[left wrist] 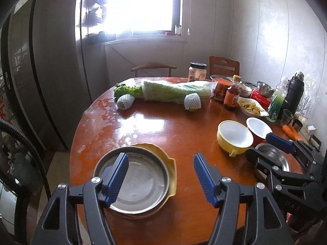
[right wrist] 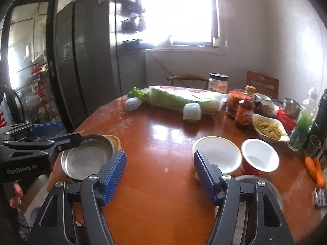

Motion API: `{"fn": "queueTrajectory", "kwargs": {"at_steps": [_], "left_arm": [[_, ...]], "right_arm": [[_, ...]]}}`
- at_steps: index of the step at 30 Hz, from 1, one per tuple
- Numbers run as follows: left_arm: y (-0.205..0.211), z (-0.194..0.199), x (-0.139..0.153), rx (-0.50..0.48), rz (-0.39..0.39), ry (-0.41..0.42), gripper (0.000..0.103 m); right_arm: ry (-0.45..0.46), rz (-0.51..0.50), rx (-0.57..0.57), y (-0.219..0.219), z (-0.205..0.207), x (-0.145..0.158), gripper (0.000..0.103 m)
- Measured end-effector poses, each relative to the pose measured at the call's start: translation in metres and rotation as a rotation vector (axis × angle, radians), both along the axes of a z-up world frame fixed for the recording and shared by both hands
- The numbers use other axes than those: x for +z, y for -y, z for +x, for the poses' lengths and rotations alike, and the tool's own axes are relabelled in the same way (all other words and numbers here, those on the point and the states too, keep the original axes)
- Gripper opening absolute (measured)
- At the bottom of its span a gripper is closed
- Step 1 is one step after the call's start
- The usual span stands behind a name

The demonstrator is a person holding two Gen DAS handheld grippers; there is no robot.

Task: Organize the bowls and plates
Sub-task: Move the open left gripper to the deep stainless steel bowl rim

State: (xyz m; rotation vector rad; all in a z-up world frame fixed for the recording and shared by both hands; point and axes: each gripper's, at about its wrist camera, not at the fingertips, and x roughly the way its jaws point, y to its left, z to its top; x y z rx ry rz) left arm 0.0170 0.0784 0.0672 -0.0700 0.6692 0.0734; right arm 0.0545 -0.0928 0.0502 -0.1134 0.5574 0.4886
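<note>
One round glossy wooden table (left wrist: 155, 134); bright window (left wrist: 141, 6); fridge (left wrist: 51, 71).

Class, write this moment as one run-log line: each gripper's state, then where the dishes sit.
left gripper: open, over metal plate | right gripper: open, empty | yellow bowl beside red bowl | plate on yellow dish

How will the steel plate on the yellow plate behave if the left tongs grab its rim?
The steel plate looks thin, so probably light and stiff. Its smooth rim may slip between the ribbed pads. Resting on the yellow plate, it could slide if pushed.
</note>
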Motion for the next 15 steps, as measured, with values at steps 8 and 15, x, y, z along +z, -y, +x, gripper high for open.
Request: {"fn": "queueTrajectory", "kwargs": {"at_steps": [8, 15], "left_arm": [[0.028, 0.006, 0.005, -0.031, -0.013, 0.006, 0.068], [0.06, 0.019, 0.008, -0.072, -0.031, 0.006, 0.069]], "right_arm": [[0.023, 0.012, -0.089, 0.044, -0.008, 0.007, 0.073], [0.015, 0.04, -0.196, 0.098, -0.007, 0.007, 0.073]]}}
